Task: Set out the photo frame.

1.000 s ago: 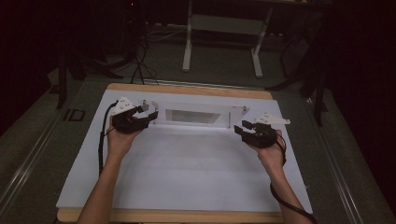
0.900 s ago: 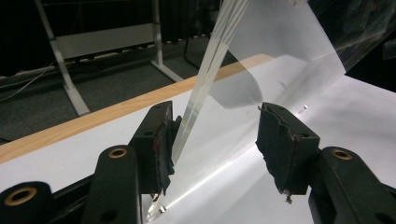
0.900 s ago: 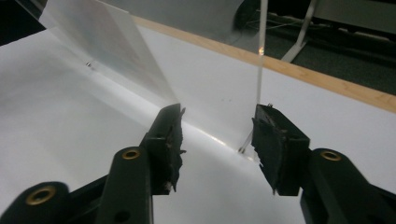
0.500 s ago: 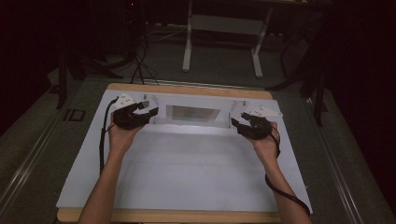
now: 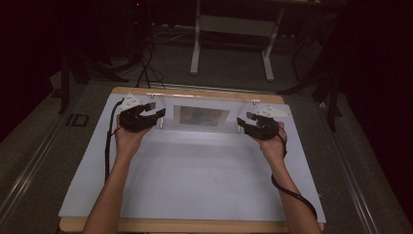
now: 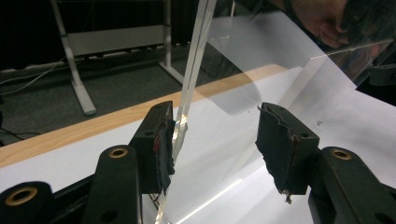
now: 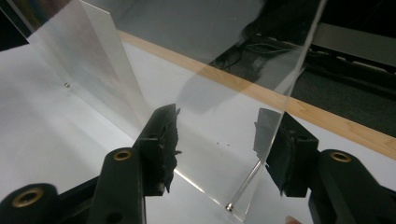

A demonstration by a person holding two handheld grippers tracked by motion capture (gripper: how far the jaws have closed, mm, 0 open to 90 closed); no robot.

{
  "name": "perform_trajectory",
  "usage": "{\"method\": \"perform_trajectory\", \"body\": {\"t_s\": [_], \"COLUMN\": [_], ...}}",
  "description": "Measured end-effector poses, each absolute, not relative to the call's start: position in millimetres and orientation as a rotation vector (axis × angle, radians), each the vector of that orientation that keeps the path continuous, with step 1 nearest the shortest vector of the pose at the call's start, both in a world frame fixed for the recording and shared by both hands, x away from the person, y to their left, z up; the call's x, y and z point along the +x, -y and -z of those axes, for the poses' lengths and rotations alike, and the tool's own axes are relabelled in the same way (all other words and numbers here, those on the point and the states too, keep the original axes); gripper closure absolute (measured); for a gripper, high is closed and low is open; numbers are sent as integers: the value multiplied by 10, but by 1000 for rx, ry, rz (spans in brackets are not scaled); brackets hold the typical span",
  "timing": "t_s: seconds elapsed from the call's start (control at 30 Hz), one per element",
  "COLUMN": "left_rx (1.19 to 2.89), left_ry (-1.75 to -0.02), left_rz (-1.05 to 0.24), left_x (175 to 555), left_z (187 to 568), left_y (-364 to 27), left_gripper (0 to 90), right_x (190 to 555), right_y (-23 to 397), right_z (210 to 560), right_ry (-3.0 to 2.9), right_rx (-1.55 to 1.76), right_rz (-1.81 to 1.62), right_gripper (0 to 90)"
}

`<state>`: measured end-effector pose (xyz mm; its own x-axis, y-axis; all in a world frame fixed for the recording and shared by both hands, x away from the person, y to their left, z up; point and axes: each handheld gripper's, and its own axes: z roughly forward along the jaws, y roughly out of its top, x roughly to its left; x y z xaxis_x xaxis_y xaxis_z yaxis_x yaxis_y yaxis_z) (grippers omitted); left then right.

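Flanking clear acrylic stand (image 5: 202, 117) on white sheet (image 5: 195, 175): L tongs (image 5: 158, 114) & R tongs (image 5: 242, 122) wide.

Dim room, dark surround – white table sheet (image 5: 195, 185) lit from above; glare streaks on clear panel (image 6: 243, 60).

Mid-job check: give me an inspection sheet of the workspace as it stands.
Surface: white sheet on a wooden-edged table, bare in front.
Job's things: clear acrylic stand upright at the far edge.
Clutter: nothing seen.
Grippers: left gripper open, the stand's end panel between its jaws; right gripper open at the other end, jaws just opened, the panel between them, not pinched.
Cables: black cable trails along the left forearm, another along the right.
Surroundings: dark floor, white metal frame, loose floor cables.
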<state>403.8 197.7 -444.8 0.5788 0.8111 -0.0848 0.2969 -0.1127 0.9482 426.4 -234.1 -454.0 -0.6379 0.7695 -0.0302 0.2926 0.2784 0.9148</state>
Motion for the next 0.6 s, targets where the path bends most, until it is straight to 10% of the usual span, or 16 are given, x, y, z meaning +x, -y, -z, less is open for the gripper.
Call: {"method": "perform_trajectory", "body": {"t_s": [0.6], "left_rx": [1669], "left_ry": [-881], "left_rz": [-524], "left_x": [4259], "left_z": [4527], "left_y": [-1971], "left_gripper": [326], "right_x": [4395], "right_y": [2380], "right_z": [4546], "right_ry": [-2045], "right_rx": [1033], "right_rz": [-1392], "right_gripper": [513]}}
